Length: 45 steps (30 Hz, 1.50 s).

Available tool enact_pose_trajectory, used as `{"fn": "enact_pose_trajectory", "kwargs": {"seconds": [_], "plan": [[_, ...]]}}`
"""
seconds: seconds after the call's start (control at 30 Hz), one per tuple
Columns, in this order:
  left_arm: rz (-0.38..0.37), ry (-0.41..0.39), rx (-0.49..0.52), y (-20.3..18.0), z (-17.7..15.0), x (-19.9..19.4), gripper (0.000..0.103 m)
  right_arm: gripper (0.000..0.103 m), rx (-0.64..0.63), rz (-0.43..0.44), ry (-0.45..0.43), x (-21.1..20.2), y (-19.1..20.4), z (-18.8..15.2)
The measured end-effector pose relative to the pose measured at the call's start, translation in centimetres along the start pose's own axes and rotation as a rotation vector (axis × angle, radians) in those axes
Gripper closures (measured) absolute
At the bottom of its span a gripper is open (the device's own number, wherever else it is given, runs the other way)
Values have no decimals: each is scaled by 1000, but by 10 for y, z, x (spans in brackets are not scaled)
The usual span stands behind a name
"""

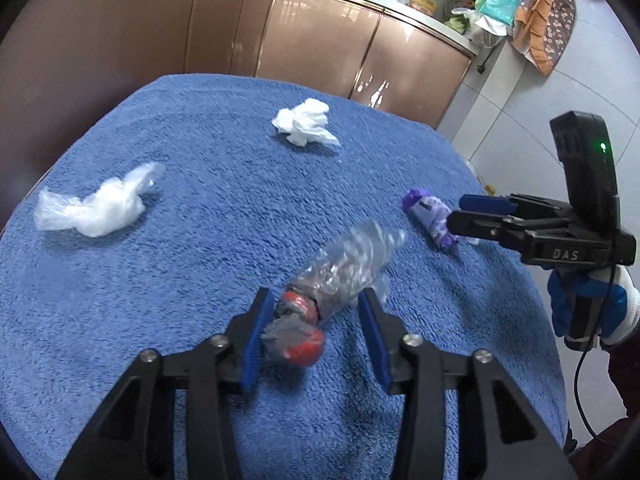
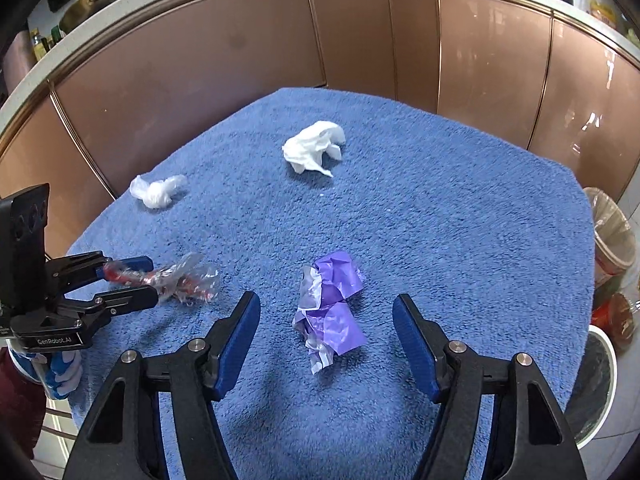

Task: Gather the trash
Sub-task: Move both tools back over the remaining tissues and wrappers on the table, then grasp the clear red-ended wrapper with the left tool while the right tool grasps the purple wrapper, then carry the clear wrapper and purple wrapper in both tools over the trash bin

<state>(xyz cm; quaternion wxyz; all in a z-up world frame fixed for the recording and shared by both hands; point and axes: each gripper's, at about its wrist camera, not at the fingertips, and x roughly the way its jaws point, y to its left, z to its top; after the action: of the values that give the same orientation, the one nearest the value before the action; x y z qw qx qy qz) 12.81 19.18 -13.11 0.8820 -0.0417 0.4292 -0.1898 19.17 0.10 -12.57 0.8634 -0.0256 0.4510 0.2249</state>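
Note:
Four pieces of trash lie on a blue towel-covered table (image 1: 200, 184). A clear wrapper with red print (image 1: 320, 296) lies between the open jaws of my left gripper (image 1: 316, 336); its left pad touches the wrapper, and it also shows in the right wrist view (image 2: 176, 280). A crumpled purple wrapper (image 2: 330, 308) lies between the open jaws of my right gripper (image 2: 326, 344), untouched. In the left wrist view my right gripper (image 1: 460, 216) sits at the purple wrapper (image 1: 430, 216). A white tissue (image 1: 306, 122) and a clear plastic bag (image 1: 92, 208) lie farther off.
Brown glossy cabinets (image 2: 240, 52) stand behind the table. A lined trash bin (image 2: 612, 236) stands beyond the table's right edge, with a white bucket (image 2: 596, 384) below it. A counter with bags and clutter (image 1: 480, 4) is at the far right.

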Motion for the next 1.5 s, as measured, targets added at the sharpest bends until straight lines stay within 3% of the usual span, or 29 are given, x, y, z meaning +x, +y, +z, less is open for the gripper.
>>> {"fn": "enact_pose_trajectory", "kwargs": {"seconds": [0.13,0.37,0.53,0.63,1.07,1.5], "plan": [[0,16,15,-5,-3,4,80,41,-5,7,17,6,0,-2],[16,9,-4,-5,-3,2,82,53,4,18,29,12,-4,-3],[38,-1,-15,-8,-4,-5,82,70,1,31,29,12,-4,-4],[52,-9,-19,-11,-4,-13,83,74,-13,28,20,8,-3,-5],[97,-60,4,-42,4,-50,83,75,-10,53,-83,-47,-3,-10],[99,-119,91,-113,32,-80,83,75,51,20,-254,-136,-36,-25]]}}
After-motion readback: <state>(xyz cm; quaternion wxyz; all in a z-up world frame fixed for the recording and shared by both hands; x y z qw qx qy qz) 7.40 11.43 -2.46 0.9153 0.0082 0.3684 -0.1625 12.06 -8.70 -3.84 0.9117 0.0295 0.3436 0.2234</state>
